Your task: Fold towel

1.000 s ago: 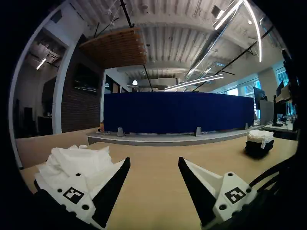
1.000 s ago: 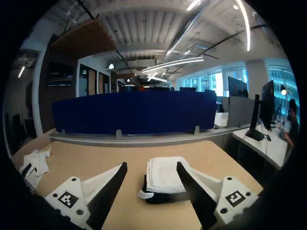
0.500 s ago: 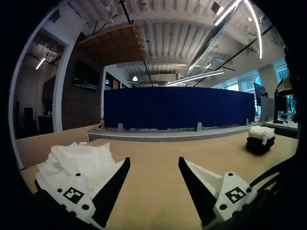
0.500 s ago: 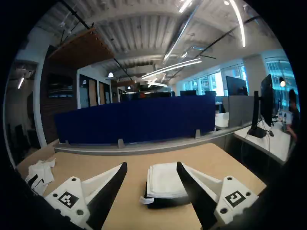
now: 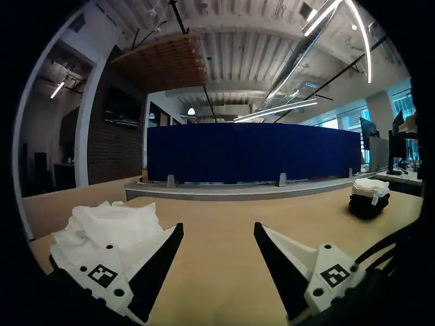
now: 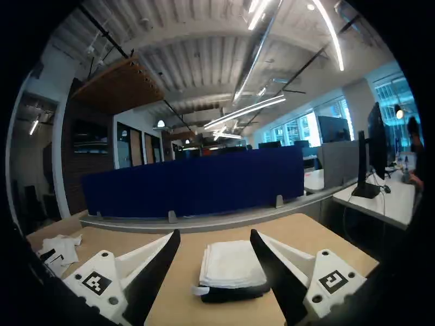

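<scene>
A crumpled white towel [image 5: 111, 227] lies in a heap on the wooden table [image 5: 217, 255], partly behind the left finger of my left gripper [image 5: 218, 233], which is open and holds nothing. A stack with a folded white towel on a folded black one [image 5: 370, 197] sits at the table's far right. In the right gripper view that folded white towel [image 6: 231, 263] on the black one [image 6: 234, 292] lies just ahead between the fingers of my open right gripper [image 6: 215, 242], apart from them. The crumpled white towel [image 6: 60, 251] shows far left.
A blue divider panel [image 5: 250, 155] on a grey rail runs along the table's far edge. To the right stands another desk [image 6: 380, 204] with a monitor [image 6: 375, 152], and a person sits at its far end. A brick wall rises on the left.
The right gripper view has tilted upward, so the folded stack sits lower in it. The left gripper has barely moved. Both grippers stay open.
</scene>
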### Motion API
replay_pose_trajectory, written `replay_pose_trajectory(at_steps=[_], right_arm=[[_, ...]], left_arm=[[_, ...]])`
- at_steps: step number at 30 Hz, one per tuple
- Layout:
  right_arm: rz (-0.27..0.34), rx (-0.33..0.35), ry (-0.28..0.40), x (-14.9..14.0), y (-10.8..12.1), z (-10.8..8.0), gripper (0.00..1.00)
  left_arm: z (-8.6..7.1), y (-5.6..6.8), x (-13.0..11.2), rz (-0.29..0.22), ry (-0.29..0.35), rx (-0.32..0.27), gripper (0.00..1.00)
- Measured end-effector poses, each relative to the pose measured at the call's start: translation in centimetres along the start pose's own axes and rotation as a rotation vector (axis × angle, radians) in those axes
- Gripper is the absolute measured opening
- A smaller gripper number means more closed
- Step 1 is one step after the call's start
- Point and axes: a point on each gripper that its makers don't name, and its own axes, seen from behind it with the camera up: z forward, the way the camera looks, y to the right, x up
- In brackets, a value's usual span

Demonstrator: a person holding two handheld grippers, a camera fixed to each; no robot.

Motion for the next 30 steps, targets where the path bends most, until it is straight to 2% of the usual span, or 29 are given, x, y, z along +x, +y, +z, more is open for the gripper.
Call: replay_pose_trajectory(at_steps=[6, 12, 21, 30], right_arm=[[0.025, -0.027, 0.039, -1.9, 1.6, -1.0, 1.00], [0.039, -0.023, 0.053, -4.7, 1.9, -1.1, 1.00], [-0.010, 0.006, 0.046, -9.2, 1.5, -0.7, 1.00], [-0.002, 0.002, 0.047, -11.7, 1.5, 0.5, 1.00]], left_arm=[[-0.1, -0.1, 0.0, 0.000, 0.000, 0.000, 0.96], [-0.1, -0.1, 0.0, 0.000, 0.000, 0.000, 0.96], [-0.1, -0.1, 0.0, 0.000, 0.000, 0.000, 0.96], [-0.2, -0.2, 0.0, 0.001, 0.000, 0.000, 0.96]])
